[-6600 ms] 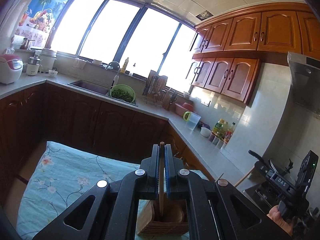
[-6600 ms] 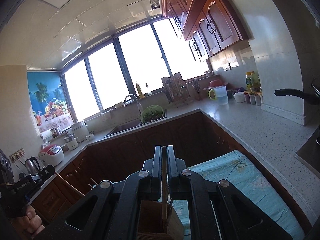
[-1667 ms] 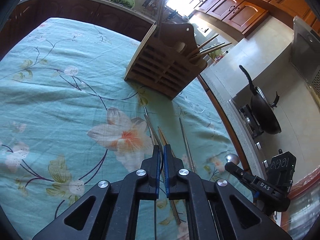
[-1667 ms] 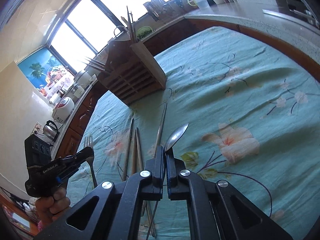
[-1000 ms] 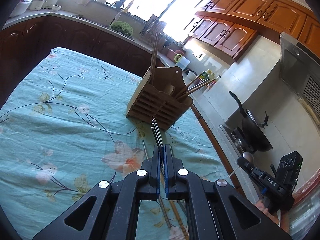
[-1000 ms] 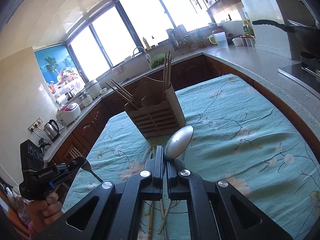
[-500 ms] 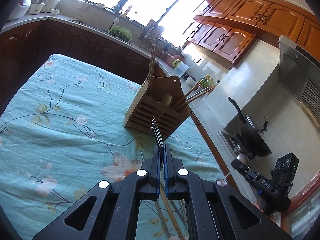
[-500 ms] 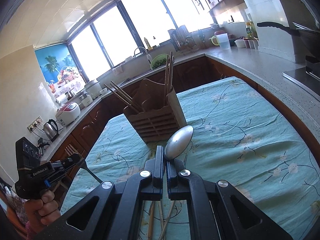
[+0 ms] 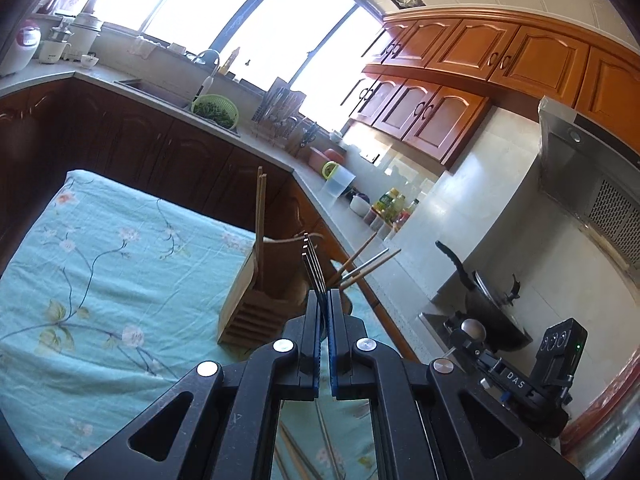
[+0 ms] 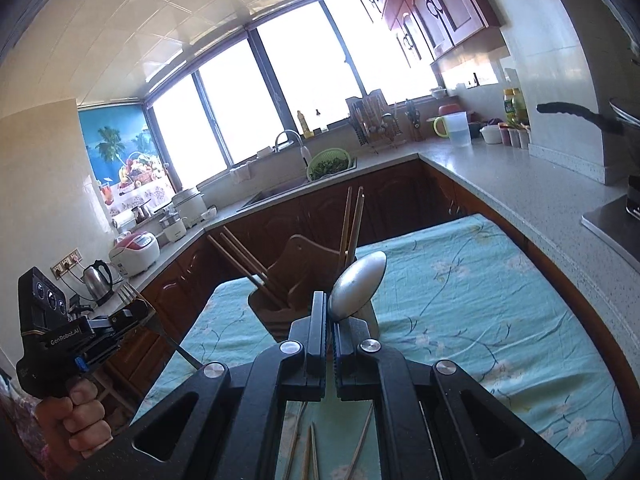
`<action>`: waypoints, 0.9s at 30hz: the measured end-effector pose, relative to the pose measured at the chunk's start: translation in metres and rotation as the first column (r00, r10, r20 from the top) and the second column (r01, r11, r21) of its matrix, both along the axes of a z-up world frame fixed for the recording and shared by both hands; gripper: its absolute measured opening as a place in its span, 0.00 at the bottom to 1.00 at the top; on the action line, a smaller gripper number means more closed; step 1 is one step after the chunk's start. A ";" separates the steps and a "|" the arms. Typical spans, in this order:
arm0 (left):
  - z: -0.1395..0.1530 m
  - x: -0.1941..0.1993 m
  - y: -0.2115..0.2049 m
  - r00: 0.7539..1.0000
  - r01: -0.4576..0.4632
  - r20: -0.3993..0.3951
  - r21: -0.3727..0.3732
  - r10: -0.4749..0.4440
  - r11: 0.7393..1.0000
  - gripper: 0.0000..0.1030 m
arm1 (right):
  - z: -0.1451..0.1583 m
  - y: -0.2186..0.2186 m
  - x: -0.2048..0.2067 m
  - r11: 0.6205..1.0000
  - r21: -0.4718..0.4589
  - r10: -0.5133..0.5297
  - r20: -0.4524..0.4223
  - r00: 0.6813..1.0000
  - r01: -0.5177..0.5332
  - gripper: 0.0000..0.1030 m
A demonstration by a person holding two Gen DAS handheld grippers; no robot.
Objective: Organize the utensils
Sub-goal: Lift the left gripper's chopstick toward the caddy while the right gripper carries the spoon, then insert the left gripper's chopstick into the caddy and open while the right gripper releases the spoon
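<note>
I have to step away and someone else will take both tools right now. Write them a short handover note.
Left tool: shut on the fork, tines pointing toward the wooden holder.
Right tool: shut on the spoon, bowl forward, just short of the holder.
Holder stands on the floral cloth; chopsticks already stand in two of its compartments.
Done: fork and spoon picked up and brought to the holder.
Left: drop both in, then collect the loose chopsticks lying on the cloth beneath the tools.
</note>
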State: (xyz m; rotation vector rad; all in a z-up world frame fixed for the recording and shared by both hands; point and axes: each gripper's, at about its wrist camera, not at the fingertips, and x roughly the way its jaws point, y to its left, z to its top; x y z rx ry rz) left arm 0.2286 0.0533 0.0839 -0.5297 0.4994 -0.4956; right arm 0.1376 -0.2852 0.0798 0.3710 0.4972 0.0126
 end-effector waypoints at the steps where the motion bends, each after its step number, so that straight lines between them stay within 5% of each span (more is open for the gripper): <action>1: 0.004 0.006 -0.001 1.000 -0.001 0.013 -0.003 0.001 1.000 0.01 | 0.004 -0.002 0.005 1.000 0.001 -0.003 0.012 1.000 0.003 0.02; 13: 0.005 0.089 -0.016 0.990 -0.073 0.122 -0.025 0.075 0.997 0.01 | 0.036 -0.001 0.076 0.990 -0.127 -0.043 0.147 0.988 0.062 0.02; 27: -0.069 0.158 -0.062 0.996 -0.088 0.034 0.040 0.087 0.995 0.01 | -0.031 0.005 0.115 0.985 -0.167 -0.044 0.052 0.998 0.052 0.02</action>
